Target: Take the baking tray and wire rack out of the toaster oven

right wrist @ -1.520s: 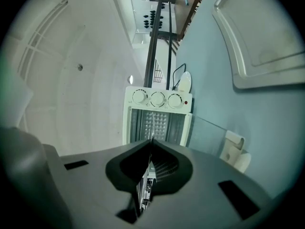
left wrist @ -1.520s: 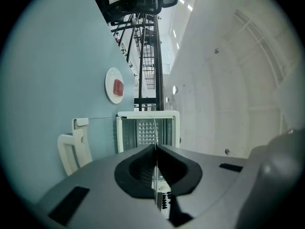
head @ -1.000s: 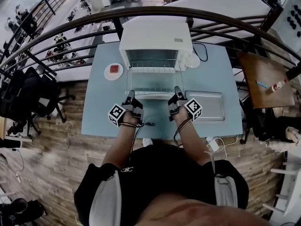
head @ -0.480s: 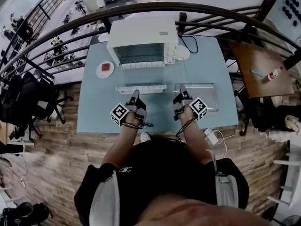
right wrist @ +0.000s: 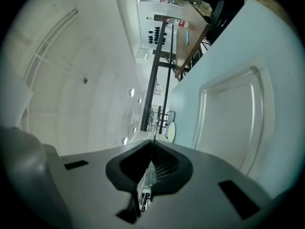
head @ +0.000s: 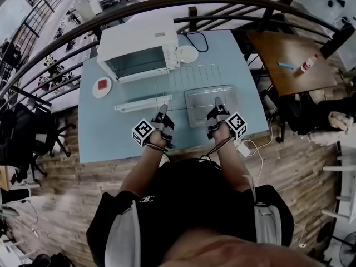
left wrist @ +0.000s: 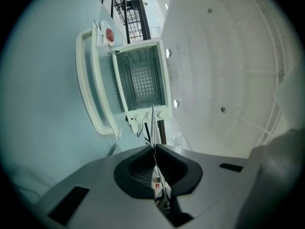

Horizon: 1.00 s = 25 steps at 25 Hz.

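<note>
Label on white toaster oven (head: 139, 46) unreadable. Thin silver wire rack (head: 192, 78) clamped edgewise in fingers of left gripper (head: 162, 111) and right gripper (head: 217, 102); rectangular metal baking tray (head: 198, 109) beneath right fingers.

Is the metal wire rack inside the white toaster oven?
Out: the wire rack is clear of the toaster oven, gripped by left gripper and right gripper.

head cam: we look steeply down on the whole bench (head: 111, 132) from high up | left cam: low, rolled sideways, we face the open toaster oven (left wrist: 140, 80), shared with head | right cam: rolled too, close by the baking tray (right wrist: 233, 123), also shared with head
</note>
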Available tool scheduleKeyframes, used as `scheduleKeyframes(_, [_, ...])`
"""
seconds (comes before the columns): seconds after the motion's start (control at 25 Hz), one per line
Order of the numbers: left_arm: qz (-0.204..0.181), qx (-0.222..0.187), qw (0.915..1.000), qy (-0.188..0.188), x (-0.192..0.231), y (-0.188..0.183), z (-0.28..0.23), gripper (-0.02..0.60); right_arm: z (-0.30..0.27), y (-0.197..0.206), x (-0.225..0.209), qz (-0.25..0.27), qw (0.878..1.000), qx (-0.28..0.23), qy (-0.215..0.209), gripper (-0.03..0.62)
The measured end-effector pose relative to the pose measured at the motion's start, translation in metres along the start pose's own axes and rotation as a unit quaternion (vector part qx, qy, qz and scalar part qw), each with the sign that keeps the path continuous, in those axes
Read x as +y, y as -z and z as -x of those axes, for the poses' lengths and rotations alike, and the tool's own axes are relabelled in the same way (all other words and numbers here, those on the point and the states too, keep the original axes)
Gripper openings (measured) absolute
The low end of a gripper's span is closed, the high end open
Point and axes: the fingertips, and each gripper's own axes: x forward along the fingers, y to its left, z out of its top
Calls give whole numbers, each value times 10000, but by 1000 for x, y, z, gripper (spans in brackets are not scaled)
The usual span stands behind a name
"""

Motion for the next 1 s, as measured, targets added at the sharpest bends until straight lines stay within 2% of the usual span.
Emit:
scheduleKeyframes(0.16, [-32,266,9996,-113,11,54,-25,18,19,-48,-33,-6,9998,-138,176,3])
scheduleKeyframes(0.4, [-187,625,9967,-487,31,102,-41,18,39,-83,-65,136,9980,-174,585,5])
scheduleKeyframes(0.68, [-182,850,9924,-874,58,145,-47,19,59,-106,-112,383,9922,-6,1184,8])
scheduleKeyframes(1.0, [-261,934,9871,-1275,85,169,-42,20,73,-108,-149,740,9800,356,1812,14])
